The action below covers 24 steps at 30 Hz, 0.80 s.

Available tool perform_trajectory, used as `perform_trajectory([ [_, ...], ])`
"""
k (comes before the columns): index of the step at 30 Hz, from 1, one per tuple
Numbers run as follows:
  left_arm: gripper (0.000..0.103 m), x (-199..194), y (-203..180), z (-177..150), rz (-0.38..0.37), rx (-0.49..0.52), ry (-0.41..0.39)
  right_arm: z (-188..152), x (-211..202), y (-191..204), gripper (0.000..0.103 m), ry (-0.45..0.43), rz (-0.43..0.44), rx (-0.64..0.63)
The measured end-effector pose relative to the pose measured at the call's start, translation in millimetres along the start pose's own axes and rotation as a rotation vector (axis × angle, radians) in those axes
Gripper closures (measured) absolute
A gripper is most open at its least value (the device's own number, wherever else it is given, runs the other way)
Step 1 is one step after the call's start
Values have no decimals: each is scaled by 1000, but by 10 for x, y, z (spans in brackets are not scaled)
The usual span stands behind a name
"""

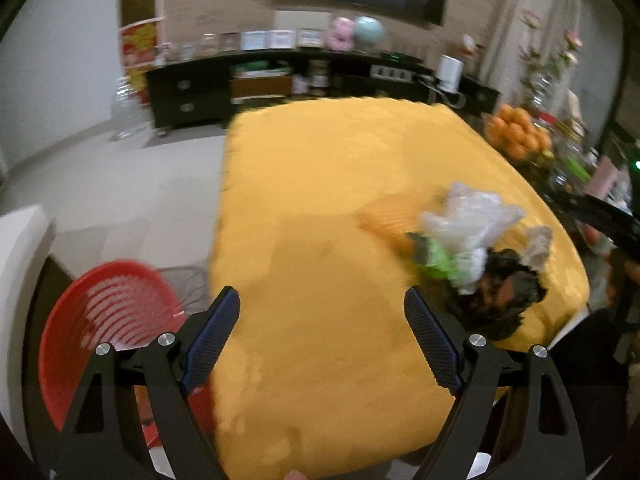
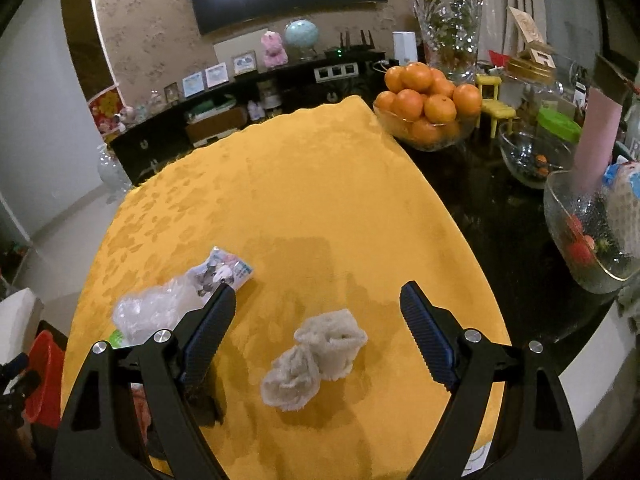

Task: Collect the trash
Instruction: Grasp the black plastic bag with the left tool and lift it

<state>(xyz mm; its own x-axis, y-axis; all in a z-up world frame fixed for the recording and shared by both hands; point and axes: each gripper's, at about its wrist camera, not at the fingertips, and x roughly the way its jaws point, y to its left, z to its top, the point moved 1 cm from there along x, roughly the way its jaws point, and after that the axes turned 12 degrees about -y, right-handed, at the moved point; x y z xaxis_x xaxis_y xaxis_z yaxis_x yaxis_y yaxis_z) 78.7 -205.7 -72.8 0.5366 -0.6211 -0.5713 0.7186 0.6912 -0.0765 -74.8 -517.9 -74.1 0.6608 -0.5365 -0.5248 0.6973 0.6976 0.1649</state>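
Observation:
My right gripper (image 2: 318, 288) hangs open over the yellow tablecloth (image 2: 304, 184). A crumpled beige tissue (image 2: 316, 356) lies on the cloth between its fingers, untouched. To the left sit a clear plastic bag (image 2: 148, 312) and a printed wrapper (image 2: 224, 270). In the blurred left wrist view, my left gripper (image 1: 322, 300) is open and empty above the cloth (image 1: 320, 184). The trash pile lies to its right: clear plastic (image 1: 472, 216), a green wrapper (image 1: 436, 258), a black crumpled piece (image 1: 504, 292). A red basket (image 1: 100, 312) stands low beside the table at the left.
A glass bowl of oranges (image 2: 428, 112), several glass bowls (image 2: 592, 232) and a vase (image 2: 448, 20) crowd the dark tabletop (image 2: 500, 220) to the right of the cloth. The red basket's edge (image 2: 44, 376) shows at far left. A dark sideboard (image 1: 192, 92) stands behind.

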Motion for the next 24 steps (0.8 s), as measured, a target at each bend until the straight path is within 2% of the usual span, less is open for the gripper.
perform_trajectory([
  [3,22,109,-272,32,-91,40,30,9,42,-21,21,9,-18,11],
  [6,22,151,-603,15,-166,98,28,13,81,-79,21,21,-25,21],
  [12,22,248,-1129,-99,-274,165,43,108,43,-268,21,22,-16,46],
  [15,22,411,-1379,-208,-295,221,83,205,-62,-422,21,0,-22,71],
  [18,23,570,-1430,-266,-287,215,118,273,-162,-554,21,-17,-21,87],
  [20,32,701,-1450,-329,-268,212,154,272,-199,-611,21,-15,-20,89],
  [22,54,767,-1418,-371,-277,180,189,228,-202,-641,21,1,-16,89],
  [24,60,770,-1383,-391,-278,164,199,185,-190,-644,21,17,-11,88],
])
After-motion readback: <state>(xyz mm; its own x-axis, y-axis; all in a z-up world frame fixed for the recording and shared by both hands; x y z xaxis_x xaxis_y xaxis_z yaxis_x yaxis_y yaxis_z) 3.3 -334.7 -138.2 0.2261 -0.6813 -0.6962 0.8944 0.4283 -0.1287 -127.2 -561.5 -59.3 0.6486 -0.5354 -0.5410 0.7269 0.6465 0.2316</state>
